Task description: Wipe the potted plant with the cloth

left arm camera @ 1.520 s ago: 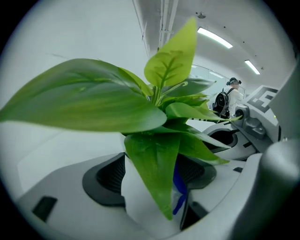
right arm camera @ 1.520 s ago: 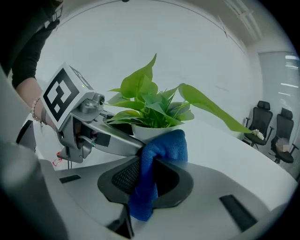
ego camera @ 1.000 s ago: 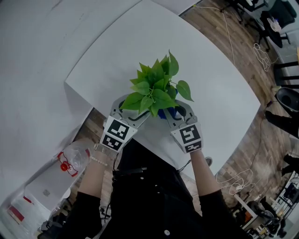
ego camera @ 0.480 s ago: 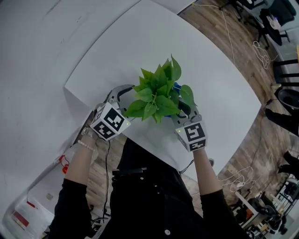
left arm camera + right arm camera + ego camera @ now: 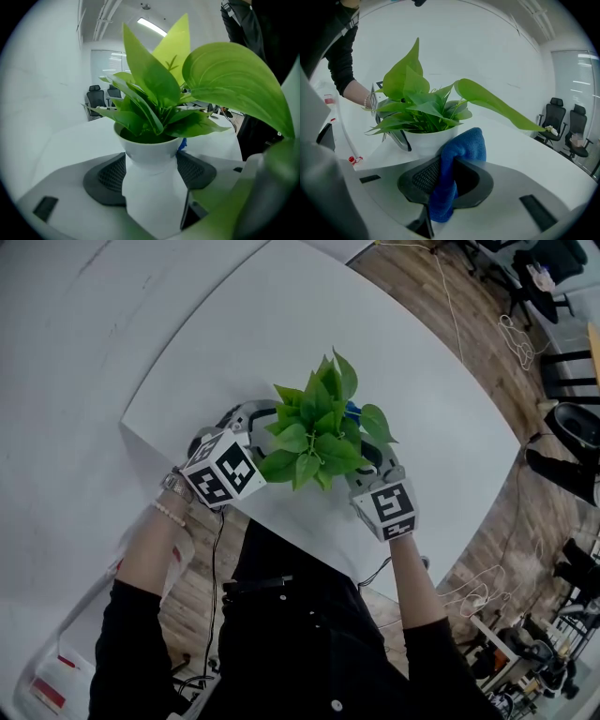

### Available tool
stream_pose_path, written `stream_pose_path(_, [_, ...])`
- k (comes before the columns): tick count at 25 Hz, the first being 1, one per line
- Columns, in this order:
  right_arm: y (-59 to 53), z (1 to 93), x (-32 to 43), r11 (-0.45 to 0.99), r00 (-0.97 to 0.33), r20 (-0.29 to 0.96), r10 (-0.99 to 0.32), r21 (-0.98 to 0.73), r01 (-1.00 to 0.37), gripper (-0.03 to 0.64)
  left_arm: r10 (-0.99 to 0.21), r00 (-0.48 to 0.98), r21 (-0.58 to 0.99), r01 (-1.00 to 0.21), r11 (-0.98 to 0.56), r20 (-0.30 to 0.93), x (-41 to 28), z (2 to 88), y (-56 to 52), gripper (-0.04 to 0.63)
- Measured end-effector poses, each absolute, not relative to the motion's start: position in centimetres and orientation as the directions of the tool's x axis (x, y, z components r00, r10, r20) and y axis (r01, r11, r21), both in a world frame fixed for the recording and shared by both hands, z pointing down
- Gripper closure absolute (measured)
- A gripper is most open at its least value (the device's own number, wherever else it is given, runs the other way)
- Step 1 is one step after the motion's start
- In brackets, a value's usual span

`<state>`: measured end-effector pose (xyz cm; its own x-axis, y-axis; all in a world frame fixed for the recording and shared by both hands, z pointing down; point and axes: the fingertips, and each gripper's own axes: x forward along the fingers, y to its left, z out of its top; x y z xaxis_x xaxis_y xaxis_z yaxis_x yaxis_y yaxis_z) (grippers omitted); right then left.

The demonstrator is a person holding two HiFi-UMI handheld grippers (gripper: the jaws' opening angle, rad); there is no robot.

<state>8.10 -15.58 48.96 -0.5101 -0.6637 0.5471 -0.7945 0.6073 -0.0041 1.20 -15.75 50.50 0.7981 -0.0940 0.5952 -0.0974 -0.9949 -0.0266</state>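
My left gripper (image 5: 150, 177) has its jaws closed in on the white pot (image 5: 148, 155) of the potted plant (image 5: 317, 432), one pad pressed to each side. My right gripper (image 5: 451, 182) pinches the blue cloth (image 5: 460, 151), which bunches up between its jaws and touches the pot just under the leaves. The plant stands between both grippers, near the table (image 5: 281, 324) edge closest to me.

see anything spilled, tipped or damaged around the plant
Nothing stands out. The white pot of green leafy plant is upright, gripped by the left claw; the right claw pinches the blue cloth beside it. No soil shows on the white table, leaves look whole.
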Motion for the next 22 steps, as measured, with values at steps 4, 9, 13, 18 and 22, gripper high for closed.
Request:
stream_pose_path(4, [-16.0,48.7,8.3,0.614,-0.509,0.549,-0.663,0.011,-0.789,0.523,-0.145,0.805,-0.035,-0.153,-0.988,0.575,1.4,50.2,-15.9,0.252])
stream_pose_path(9, [-15.9,48.6,8.9,0.608,-0.498,0.551,-0.670,0.023,-0.793,0.523,-0.259,0.788,-0.049,-0.280,-0.959,0.559,2.2,50.2,-15.7,0.253])
stream_pose_path(13, [-15.1,48.3,9.0,0.607,-0.493,0.552,-0.673,0.031,-0.794,0.523,-0.345,0.759,-0.050,-0.383,-0.922,0.552,2.5,50.0,-15.4,0.255])
stream_pose_path(18, [-14.2,48.6,8.4,0.604,-0.492,0.554,-0.671,0.023,-0.797,0.523,-0.447,0.702,-0.047,-0.509,-0.859,0.554,2.6,50.2,-15.2,0.255])
stream_pose_path(22, [-12.9,48.6,7.8,0.611,-0.501,0.557,-0.662,0.015,-0.791,0.523,-0.506,0.661,-0.032,-0.591,-0.806,0.554,2.8,50.2,-14.7,0.256])
